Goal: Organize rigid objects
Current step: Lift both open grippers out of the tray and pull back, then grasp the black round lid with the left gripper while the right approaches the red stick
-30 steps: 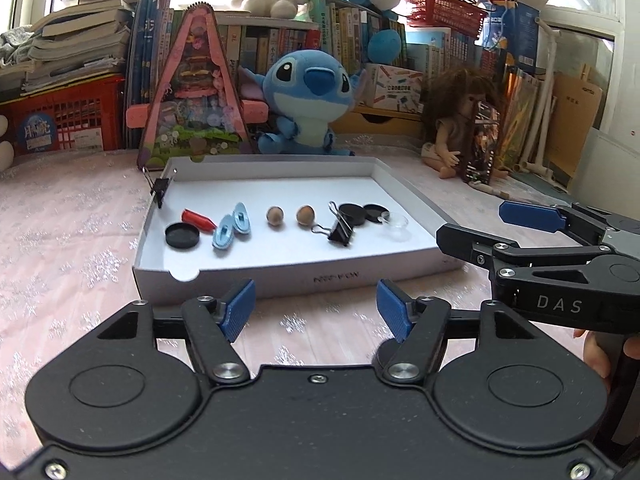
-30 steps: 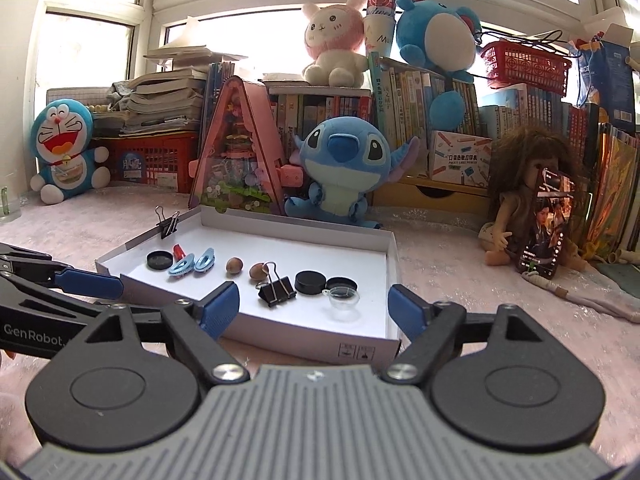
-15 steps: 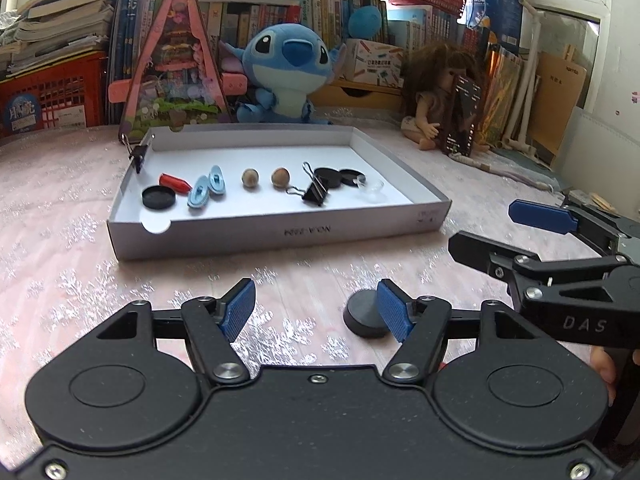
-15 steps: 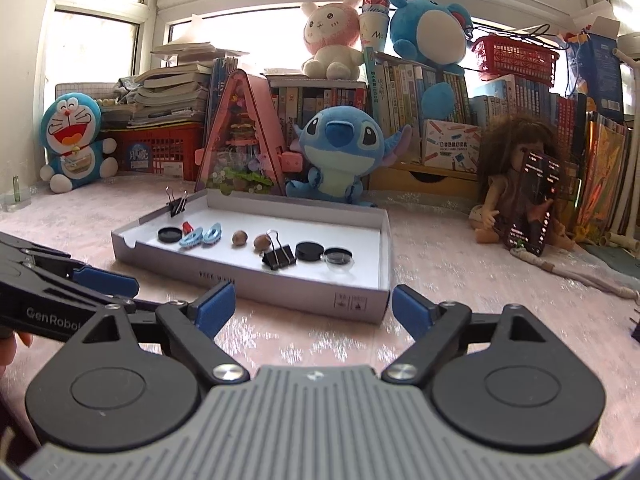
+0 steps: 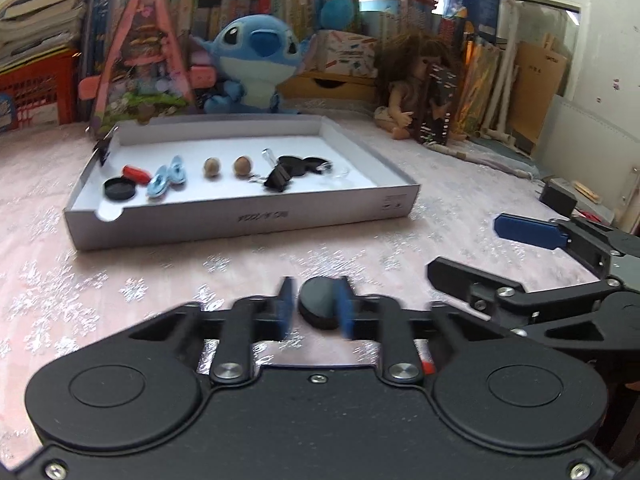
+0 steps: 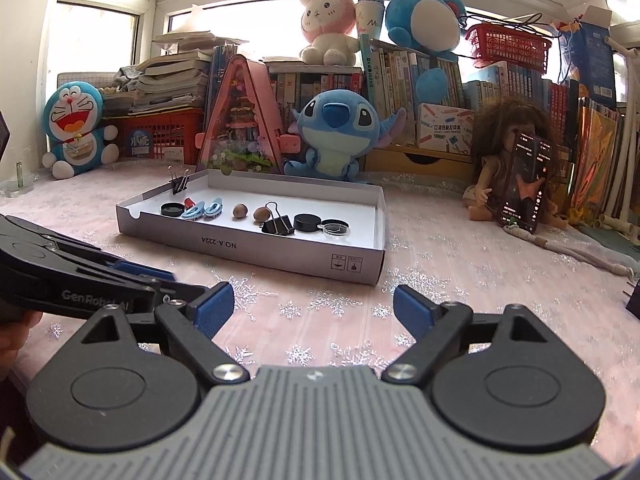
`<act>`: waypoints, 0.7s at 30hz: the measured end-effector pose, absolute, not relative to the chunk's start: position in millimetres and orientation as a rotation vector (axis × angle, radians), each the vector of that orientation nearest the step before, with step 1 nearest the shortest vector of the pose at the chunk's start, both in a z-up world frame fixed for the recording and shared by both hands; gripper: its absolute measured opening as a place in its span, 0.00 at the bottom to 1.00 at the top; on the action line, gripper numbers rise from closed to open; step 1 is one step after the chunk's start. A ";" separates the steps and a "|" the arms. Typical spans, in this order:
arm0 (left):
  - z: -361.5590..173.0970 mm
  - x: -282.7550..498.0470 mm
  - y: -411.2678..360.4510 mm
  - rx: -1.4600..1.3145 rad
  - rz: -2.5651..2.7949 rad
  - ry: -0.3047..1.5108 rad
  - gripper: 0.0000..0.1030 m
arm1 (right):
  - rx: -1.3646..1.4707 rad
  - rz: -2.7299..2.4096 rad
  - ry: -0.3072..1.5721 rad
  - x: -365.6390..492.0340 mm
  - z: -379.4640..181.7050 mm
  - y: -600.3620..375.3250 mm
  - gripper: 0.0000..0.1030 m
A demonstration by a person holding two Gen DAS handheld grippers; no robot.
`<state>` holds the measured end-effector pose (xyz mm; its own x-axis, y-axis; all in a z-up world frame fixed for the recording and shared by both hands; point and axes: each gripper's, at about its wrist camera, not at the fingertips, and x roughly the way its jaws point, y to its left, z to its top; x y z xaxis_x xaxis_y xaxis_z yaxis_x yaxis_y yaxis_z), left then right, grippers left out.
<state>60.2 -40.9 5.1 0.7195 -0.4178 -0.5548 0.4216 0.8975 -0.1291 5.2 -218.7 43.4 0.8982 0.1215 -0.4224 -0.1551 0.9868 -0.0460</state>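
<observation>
A white cardboard tray [image 5: 240, 220] [image 6: 280, 256] lies on the pink cloth. In it, in a row, are a black cap [image 5: 119, 189], a red piece [image 5: 135, 174], two blue clips [image 5: 166, 178], two brown nuts [image 5: 226, 167], a black binder clip [image 5: 277, 178], black discs [image 6: 306, 223] and a clear lid [image 6: 336, 228]. My left gripper [image 5: 315, 312] is shut on a black round cap [image 5: 319, 304] on the cloth in front of the tray. My right gripper [image 6: 313, 312] is open and empty, to the right of the left one.
A binder clip [image 6: 179, 184] is clipped on the tray's far left rim. Behind the tray stand a Stitch plush [image 6: 336, 132], a pink triangular toy house [image 6: 240, 120], a doll [image 6: 508, 168] holding a phone, books and red baskets. A small black box [image 5: 558, 200] lies at right.
My left gripper has pulled back from the tray, come down over the black cap on the cloth and closed on it. My right gripper has also drawn back and stays open.
</observation>
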 end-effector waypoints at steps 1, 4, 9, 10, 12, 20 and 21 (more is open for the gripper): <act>6.0 59.4 -43.3 0.019 -0.458 0.606 0.13 | -0.079 0.143 0.432 5.1 43.3 -218.8 0.89; 8.0 59.1 -43.8 0.025 -0.455 0.596 0.09 | -0.079 0.143 0.429 4.1 43.3 -218.3 0.89; 8.6 59.1 -35.7 0.017 -0.446 0.607 0.06 | -0.073 0.144 0.427 -1.1 41.3 -219.6 0.89; 8.4 58.4 -33.9 0.017 -0.443 0.607 0.06 | -0.070 0.150 0.428 -2.5 40.5 -220.0 0.89; 7.9 56.8 -30.3 0.021 -0.438 0.606 0.06 | -0.070 0.164 0.430 -6.2 38.6 -219.9 0.89; 10.4 54.8 -22.9 0.003 -0.429 0.595 0.06 | -0.057 0.299 0.461 -16.6 33.1 -211.3 0.89; 10.5 55.0 -22.9 0.001 -0.429 0.594 0.06 | -0.059 0.317 0.470 -17.3 32.4 -208.5 0.87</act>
